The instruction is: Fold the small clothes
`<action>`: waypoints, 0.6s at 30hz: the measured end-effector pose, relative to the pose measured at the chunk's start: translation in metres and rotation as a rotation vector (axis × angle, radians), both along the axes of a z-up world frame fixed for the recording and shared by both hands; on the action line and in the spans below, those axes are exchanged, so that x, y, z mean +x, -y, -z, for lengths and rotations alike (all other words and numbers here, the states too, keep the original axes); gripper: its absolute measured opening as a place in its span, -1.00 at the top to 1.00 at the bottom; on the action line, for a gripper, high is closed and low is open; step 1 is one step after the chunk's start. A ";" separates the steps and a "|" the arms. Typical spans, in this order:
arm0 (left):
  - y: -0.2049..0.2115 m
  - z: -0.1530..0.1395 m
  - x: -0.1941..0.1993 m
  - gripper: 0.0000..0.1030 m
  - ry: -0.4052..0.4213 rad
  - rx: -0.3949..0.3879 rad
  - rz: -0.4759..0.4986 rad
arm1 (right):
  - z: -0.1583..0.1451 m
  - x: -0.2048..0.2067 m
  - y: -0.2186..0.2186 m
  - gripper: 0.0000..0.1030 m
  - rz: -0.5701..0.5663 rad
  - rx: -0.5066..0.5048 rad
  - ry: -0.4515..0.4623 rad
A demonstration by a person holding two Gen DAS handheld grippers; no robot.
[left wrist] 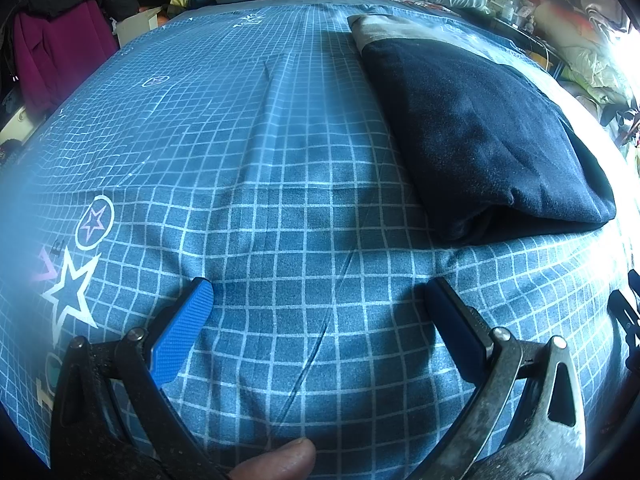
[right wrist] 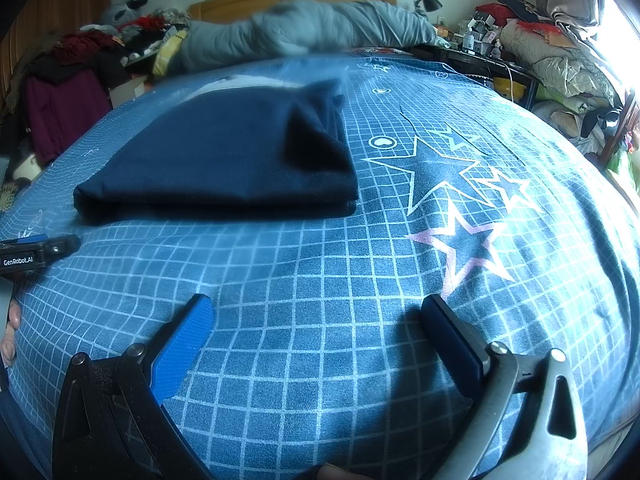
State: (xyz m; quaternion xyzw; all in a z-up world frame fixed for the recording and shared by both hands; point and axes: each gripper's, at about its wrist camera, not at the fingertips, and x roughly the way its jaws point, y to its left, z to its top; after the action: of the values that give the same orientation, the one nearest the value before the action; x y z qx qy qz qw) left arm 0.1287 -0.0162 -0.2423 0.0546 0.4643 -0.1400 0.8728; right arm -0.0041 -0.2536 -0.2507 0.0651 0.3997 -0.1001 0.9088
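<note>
**Folded Garment on Bed: Grippers Clear, Both Spread Apart**

The bedsheet (right wrist: 320, 264), a blue grid print with stars, covers the whole work surface and shows loose creases. The dark navy garment (right wrist: 224, 156) lies on it as a stacked, roughly rectangular fold, ahead of both tools and touching neither; a grey band (left wrist: 400, 30) shows at its far end. One corner flap (right wrist: 316, 128) stands raised on the top layer.

The left gripper (left wrist: 320, 308) and right gripper (right wrist: 316, 320) hover over bare sheet, fingers apart and empty.

Risk, as judged: pinching only the top layer would peel the stack open. A low approach could catch the sheet with the cloth. The raised flap may spring loose if left unpressed.
</note>
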 end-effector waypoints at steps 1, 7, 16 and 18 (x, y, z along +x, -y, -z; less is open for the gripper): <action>0.000 0.000 0.000 -1.00 0.000 0.000 0.001 | 0.000 0.000 0.000 -1.00 0.000 0.000 0.000; -0.002 0.000 -0.001 -1.00 0.002 -0.011 0.000 | 0.000 0.000 0.000 -1.00 0.000 0.001 0.001; -0.005 -0.002 -0.002 -1.00 0.001 -0.024 -0.002 | 0.001 0.000 0.000 -1.00 0.000 0.000 0.001; -0.006 -0.002 -0.002 -1.00 0.001 -0.022 -0.002 | 0.001 0.000 0.000 -1.00 0.001 0.000 0.001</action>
State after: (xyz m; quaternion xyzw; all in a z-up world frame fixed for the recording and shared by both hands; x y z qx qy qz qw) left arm 0.1262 -0.0102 -0.2405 0.0445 0.4623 -0.1441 0.8738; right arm -0.0045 -0.2535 -0.2516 0.0654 0.3991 -0.1002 0.9090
